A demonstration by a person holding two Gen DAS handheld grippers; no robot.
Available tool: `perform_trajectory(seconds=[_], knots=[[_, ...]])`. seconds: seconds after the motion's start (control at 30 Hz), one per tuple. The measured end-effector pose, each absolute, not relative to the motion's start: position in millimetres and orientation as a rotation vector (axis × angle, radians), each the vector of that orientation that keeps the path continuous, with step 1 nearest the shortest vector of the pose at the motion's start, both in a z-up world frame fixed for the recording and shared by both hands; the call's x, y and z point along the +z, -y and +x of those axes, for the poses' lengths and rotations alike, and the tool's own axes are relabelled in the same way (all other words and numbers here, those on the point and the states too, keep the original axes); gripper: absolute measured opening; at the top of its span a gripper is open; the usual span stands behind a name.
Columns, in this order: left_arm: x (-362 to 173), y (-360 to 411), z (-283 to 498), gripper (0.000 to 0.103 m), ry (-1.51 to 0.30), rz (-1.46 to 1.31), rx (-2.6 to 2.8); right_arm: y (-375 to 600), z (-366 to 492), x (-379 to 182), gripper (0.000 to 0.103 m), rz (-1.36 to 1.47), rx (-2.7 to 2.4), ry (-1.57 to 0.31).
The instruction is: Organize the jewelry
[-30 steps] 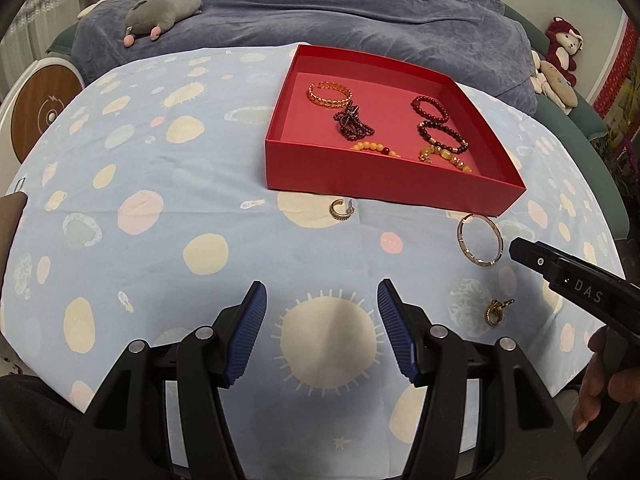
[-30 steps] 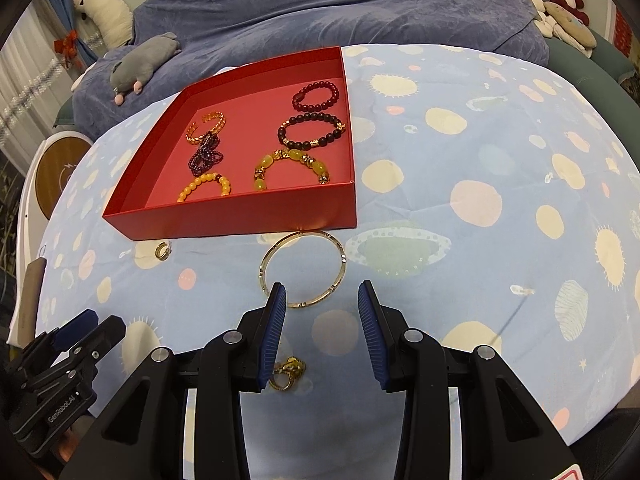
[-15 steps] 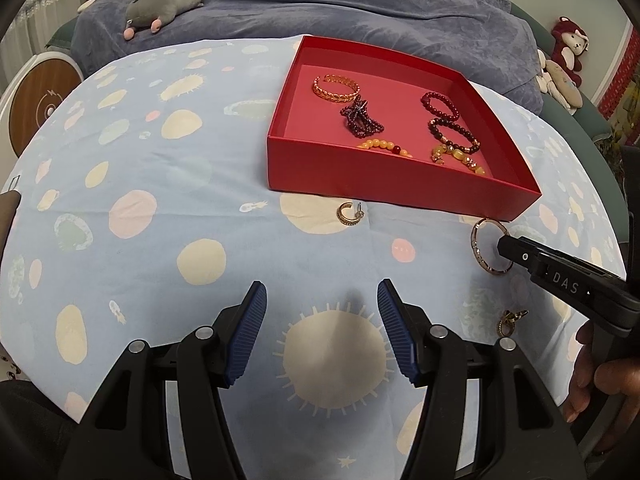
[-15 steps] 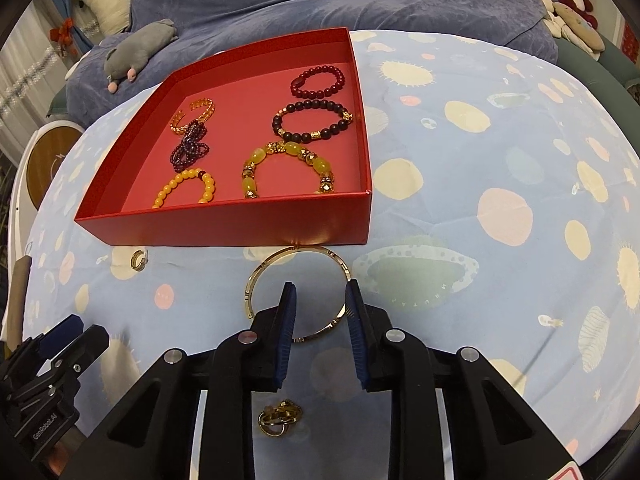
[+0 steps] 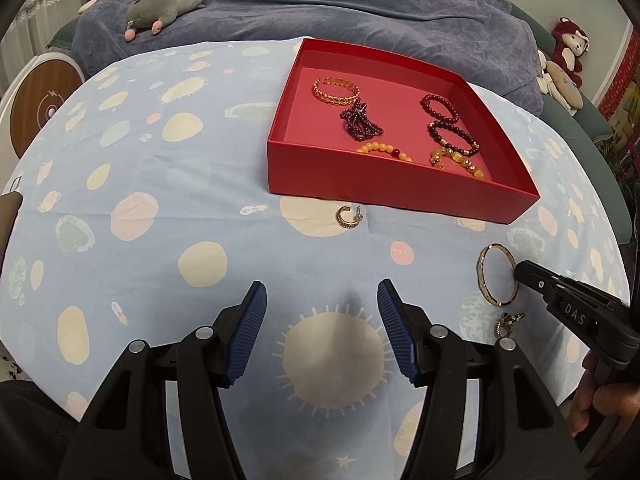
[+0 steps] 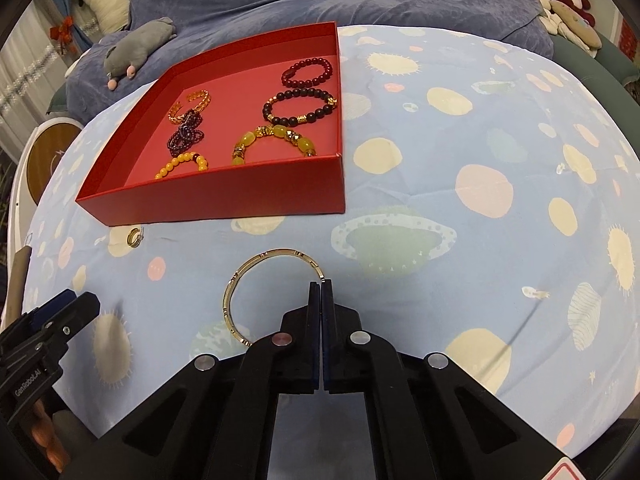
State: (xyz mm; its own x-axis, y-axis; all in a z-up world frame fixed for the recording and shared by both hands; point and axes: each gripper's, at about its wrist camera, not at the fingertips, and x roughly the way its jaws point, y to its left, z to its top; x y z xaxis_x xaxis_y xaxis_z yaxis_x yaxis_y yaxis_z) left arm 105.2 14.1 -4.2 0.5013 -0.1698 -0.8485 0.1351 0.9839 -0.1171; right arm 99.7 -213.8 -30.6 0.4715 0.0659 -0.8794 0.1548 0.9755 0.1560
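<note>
A red tray (image 5: 392, 196) (image 6: 224, 200) on the spotted blue tablecloth holds several bead bracelets and a gold cuff (image 5: 336, 90). A thin gold bangle (image 6: 240, 284) (image 5: 486, 280) lies in front of the tray. My right gripper (image 6: 321, 286) (image 5: 520, 270) is shut on the bangle's right rim. A small gold hoop earring (image 5: 349, 216) (image 6: 135, 237) lies by the tray's front wall. Another gold earring (image 5: 505, 323) lies near the right gripper. My left gripper (image 5: 320, 332) is open and empty above a sun print, well short of the hoop earring.
The table edge curves close on both sides. A blue-covered sofa (image 5: 360, 8) with a grey plush toy (image 5: 164, 4) lies beyond the table. Stuffed toys (image 5: 564, 60) sit at the far right. A round wooden-faced device (image 5: 44, 108) stands at the left.
My right gripper moved forward over the bangle and closed from open to shut on its rim. The left gripper stayed open and shifted only slightly.
</note>
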Motion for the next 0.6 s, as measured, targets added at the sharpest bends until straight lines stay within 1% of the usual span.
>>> perform_trajectory(seconds=[0.47, 0.6], knots=[[-8, 6, 134, 0.054, -1.018, -0.033, -0.201, 225, 87, -31, 0.000, 0.264, -0.071, -1.084], [-12, 9, 147, 0.050, -1.021, -0.044, -0.202, 225, 90, -31, 0.000, 0.273, -0.065, -1.083]])
